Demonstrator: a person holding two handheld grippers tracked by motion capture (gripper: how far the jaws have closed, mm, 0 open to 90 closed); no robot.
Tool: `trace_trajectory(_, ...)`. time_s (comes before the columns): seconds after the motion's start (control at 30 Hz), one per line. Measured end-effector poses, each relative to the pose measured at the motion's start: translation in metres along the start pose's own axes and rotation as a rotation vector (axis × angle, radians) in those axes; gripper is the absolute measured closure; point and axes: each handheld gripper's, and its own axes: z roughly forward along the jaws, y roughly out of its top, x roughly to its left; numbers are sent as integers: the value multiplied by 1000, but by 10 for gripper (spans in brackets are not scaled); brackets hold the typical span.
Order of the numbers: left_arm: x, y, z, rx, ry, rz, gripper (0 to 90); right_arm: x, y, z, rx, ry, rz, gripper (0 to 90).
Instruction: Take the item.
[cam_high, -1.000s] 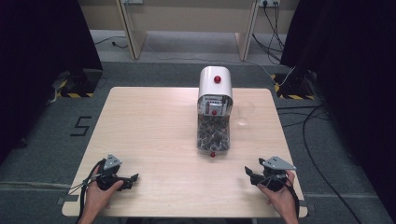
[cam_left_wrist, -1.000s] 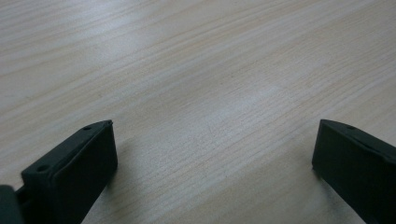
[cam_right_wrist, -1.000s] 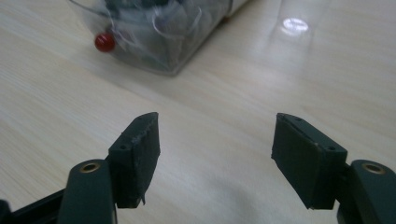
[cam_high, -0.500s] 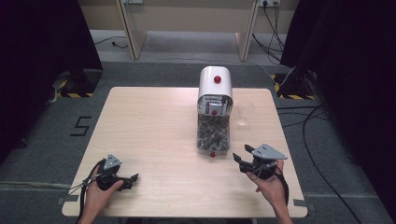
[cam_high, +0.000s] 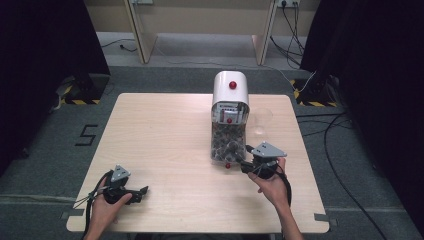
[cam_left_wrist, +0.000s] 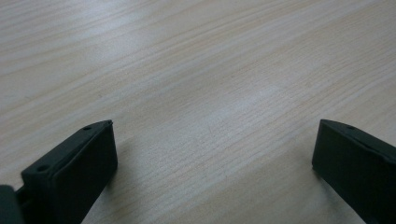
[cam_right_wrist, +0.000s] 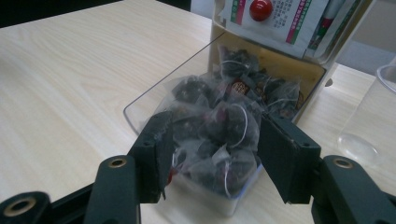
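Observation:
A white dispenser (cam_high: 231, 90) with a red button stands at the table's middle right. Its clear tray (cam_high: 227, 145) sticks out toward me, piled with dark tea bags (cam_right_wrist: 219, 126). My right gripper (cam_high: 246, 161) hovers at the tray's near right corner. In the right gripper view, the right gripper (cam_right_wrist: 215, 149) has its jaws either side of the near end of the pile. They have just been closing, and I see no pad pressing on a bag. My left gripper (cam_high: 142, 191) rests at the front left of the table. The left gripper view shows the left gripper (cam_left_wrist: 215, 154) wide open over bare wood.
A clear plastic cup (cam_high: 261, 122) stands just right of the dispenser, close to my right hand's path; its base also appears in the right gripper view (cam_right_wrist: 357, 144). The wooden table (cam_high: 160, 135) has free room on its left half. Cables lie on the floor at the right.
My right hand has moved from the front right of the table up and leftward to the tray's near end. Its jaws have narrowed. The left hand has stayed put.

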Motion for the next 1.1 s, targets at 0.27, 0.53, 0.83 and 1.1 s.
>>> trace_trajectory(0.27,0,0,0,0,0,0,0,-4,8,25,29,-28,-13,482)
trace_trajectory(0.53,0,0,0,0,0,0,0,-6,9,42,52,-20,-7,516)
trace_trajectory(0.83,0,0,0,0,0,0,0,-10,5,65,106,-23,2,607)
trace_trajectory(1.1,0,0,0,0,0,0,0,-14,0,69,112,-22,7,759)
